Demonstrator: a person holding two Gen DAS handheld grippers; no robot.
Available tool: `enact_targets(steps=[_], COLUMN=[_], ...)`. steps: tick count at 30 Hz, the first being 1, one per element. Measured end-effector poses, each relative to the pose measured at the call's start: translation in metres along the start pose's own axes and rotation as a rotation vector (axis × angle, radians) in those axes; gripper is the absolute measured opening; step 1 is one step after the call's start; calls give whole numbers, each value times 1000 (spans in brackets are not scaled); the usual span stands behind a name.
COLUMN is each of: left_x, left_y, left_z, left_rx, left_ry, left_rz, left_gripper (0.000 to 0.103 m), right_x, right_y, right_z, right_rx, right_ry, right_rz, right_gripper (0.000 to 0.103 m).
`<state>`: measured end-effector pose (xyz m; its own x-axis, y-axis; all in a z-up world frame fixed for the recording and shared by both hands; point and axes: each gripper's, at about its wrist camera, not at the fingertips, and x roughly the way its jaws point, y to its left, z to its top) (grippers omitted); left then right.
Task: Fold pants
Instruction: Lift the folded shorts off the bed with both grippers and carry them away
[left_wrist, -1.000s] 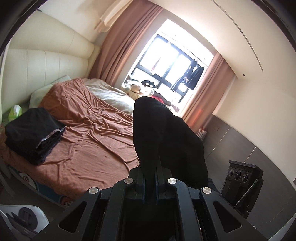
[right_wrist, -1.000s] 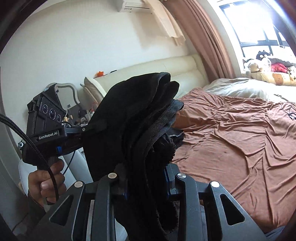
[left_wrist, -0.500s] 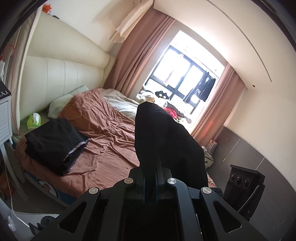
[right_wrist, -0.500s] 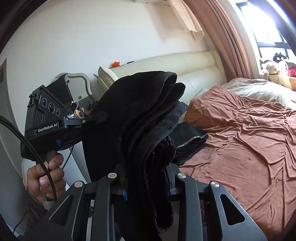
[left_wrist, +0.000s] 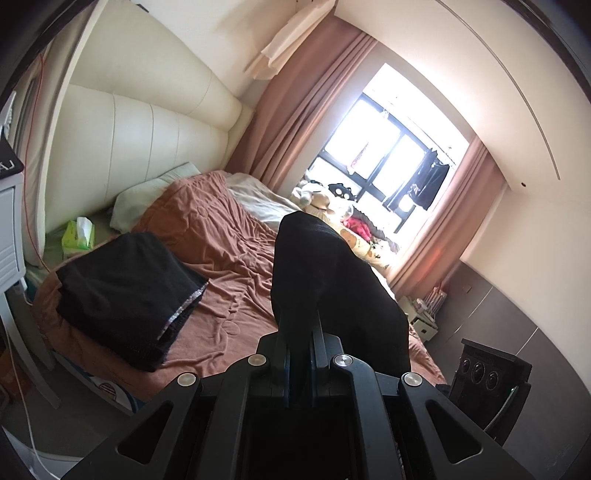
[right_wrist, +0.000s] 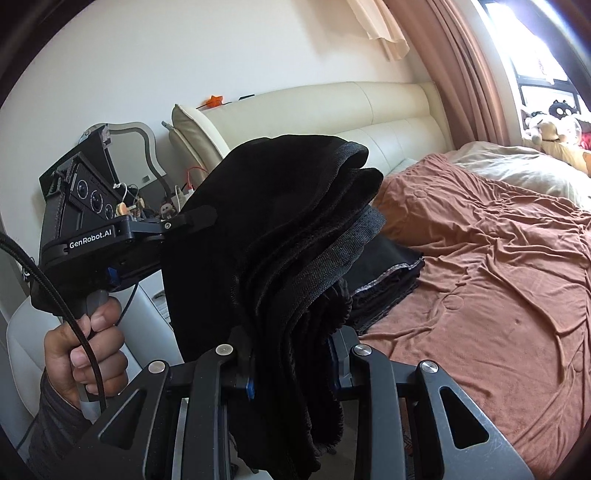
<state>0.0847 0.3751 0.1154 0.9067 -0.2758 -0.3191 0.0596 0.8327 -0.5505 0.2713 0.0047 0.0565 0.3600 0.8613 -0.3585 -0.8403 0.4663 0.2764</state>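
Folded black pants (left_wrist: 325, 280) (right_wrist: 280, 236) hang in the air between both grippers, above the floor beside the bed. My left gripper (left_wrist: 299, 325) is shut on one thin edge of them; in the right wrist view that gripper (right_wrist: 207, 216) shows at the left, held by a hand (right_wrist: 88, 343). My right gripper (right_wrist: 291, 350) is shut on the thick bundled layers, which drape over its fingers. A stack of folded black clothes (left_wrist: 125, 291) (right_wrist: 384, 280) with a sparkly trim lies on the near corner of the bed.
The bed (left_wrist: 221, 258) has a rumpled rust-brown sheet and a cream padded headboard (left_wrist: 147, 140). A green tissue pack (left_wrist: 77, 236) sits by the pillow. A white nightstand (left_wrist: 11, 236) stands at the left, soft toys (right_wrist: 550, 136) by the window.
Both grippers have carried the pants sideways along the bed toward its head end and slightly down. The folded black stack now appears larger and closer in both views.
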Motion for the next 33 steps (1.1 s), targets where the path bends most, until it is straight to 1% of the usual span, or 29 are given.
enact_targets(steps=[2, 5, 7, 9, 12, 14, 17, 20, 22, 25, 27, 29, 33], left_x=[7, 20, 30, 41, 57, 61, 68, 78, 83, 93, 105, 119, 152], left_y=[13, 34, 50, 66, 84, 93, 106, 121, 126, 134, 141, 148, 169], left_z=[4, 9, 13, 18, 29, 36, 49, 71, 85, 107, 119, 128, 139], left_rx=[-3, -3, -23, -47, -46, -32, -18, -28, -9, -1, 0, 19, 8], left_ry=[4, 10, 18, 22, 27, 9, -17, -23, -28, -30, -19, 6, 59], left_rz=[5, 5, 1, 1, 10, 33, 34, 64, 90, 96, 110, 145, 180], left_gripper=[7, 7, 7, 7, 7, 7, 7, 7, 7, 7, 7, 7, 7], right_x=[25, 49, 61, 85, 110, 127, 155, 178, 193, 213, 235, 252, 287], right_y=[-5, -8, -6, -6, -13, -16, -17, -16, -15, -11, -16, -19, -36], right_z=[2, 1, -4, 3, 8, 18, 37, 55, 67, 83, 93, 102, 104], right_rx=[12, 8, 10, 16, 19, 3, -43, -76, -100, -137, -138, -128, -65], right_ry=[15, 23, 34, 49, 61, 74, 85, 100, 106, 108, 109, 103, 112], right_rz=[8, 13, 13, 17, 31, 36, 56, 84, 103, 112, 121, 124, 137], right_gripper=[25, 25, 25, 25, 25, 25, 25, 25, 25, 25, 25, 25, 25])
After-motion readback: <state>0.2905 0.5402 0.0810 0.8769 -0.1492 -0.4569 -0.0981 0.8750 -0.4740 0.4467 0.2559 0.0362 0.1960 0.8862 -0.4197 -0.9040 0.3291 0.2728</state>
